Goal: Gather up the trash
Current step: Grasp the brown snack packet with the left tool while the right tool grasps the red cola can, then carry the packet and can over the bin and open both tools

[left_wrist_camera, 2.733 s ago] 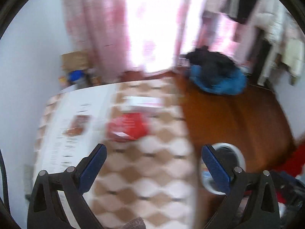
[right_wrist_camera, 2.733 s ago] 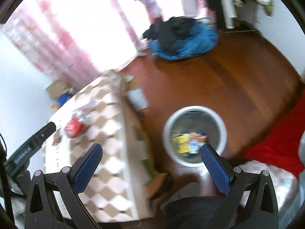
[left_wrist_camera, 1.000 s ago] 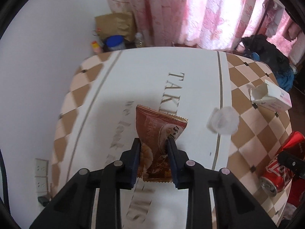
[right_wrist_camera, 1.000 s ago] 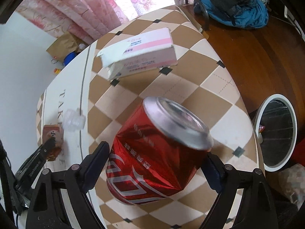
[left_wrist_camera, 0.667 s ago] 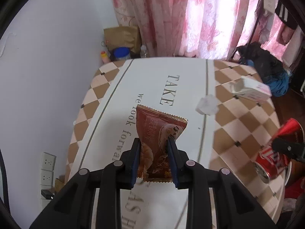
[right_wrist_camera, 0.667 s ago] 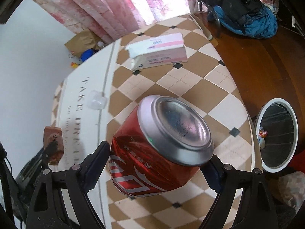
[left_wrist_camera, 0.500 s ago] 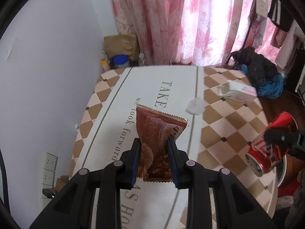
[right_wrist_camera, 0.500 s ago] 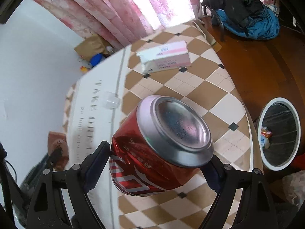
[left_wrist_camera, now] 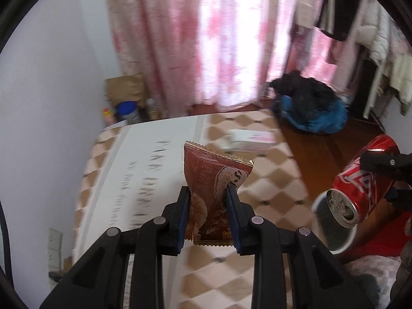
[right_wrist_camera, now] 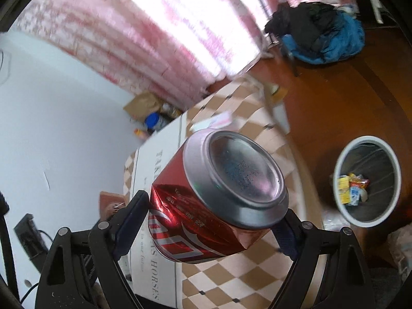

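Two pieces of trash are in hand at once, one per gripper, which by my reading lets a single trip to the bin clear both. The left gripper has its jaws pressed onto the lower half of a brown snack wrapper, which stands upright between them with its crimped top edge free above the table. The right gripper has its jaws spread wide and clamped across the body of a red soda can; the can lies sideways in the grip, its dented flank against the left pad and its plain silver end facing the camera. In the left wrist view the same can shows its opened end tilted down, so any dregs could drip.

Both items hang clear above the checked tablecloth. The white trash bin stands on the wooden floor beside the table's right edge, already holding a few bright wrappers. A pink-and-white carton remains on the table near its far right corner and probably counts as trash not yet collected. Nothing stands between the can and the bin; the wrapper must cross the table's corner to get there. Beyond, a blue-and-black bundle lies on the floor by the pink curtains, well apart from the bin.
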